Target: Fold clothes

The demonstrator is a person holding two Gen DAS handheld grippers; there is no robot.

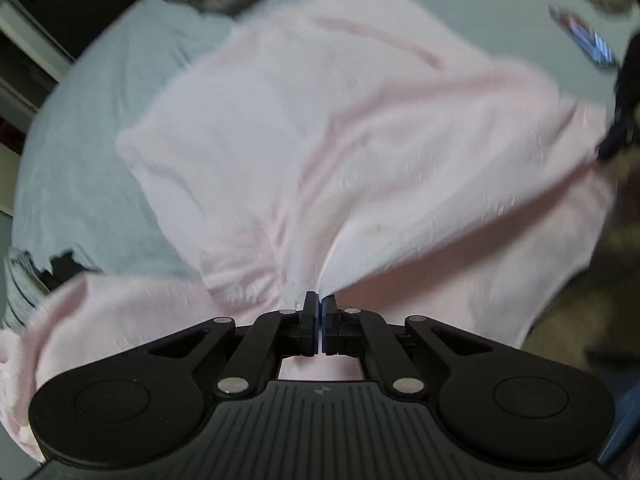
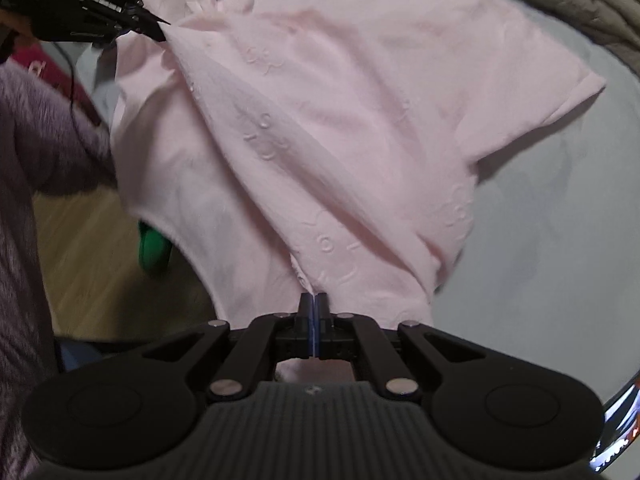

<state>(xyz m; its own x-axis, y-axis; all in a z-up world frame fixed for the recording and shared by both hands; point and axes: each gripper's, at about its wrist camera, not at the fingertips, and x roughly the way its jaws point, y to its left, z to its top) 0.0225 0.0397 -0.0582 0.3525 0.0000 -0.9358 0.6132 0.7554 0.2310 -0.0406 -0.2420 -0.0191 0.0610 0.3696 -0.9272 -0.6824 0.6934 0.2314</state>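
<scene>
grey bed sheet (image 2: 540, 240) is lying under the pink shirt (image 2: 340, 112), which is being held taut by left gripper (image 1: 321, 300) and right gripper (image 2: 313, 300), fingers pinched on its edge; thin bites risk slipping, dropping the hem off the bed.

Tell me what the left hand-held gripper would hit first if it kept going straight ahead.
The left hand-held gripper is already shut on the pink shirt, so it would push into that fabric first; the grey-blue sheet probably lies beyond.

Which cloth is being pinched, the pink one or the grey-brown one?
The pink shirt. Both the left gripper and right gripper pinch it; the grey-brown cloth lies untouched.
</scene>
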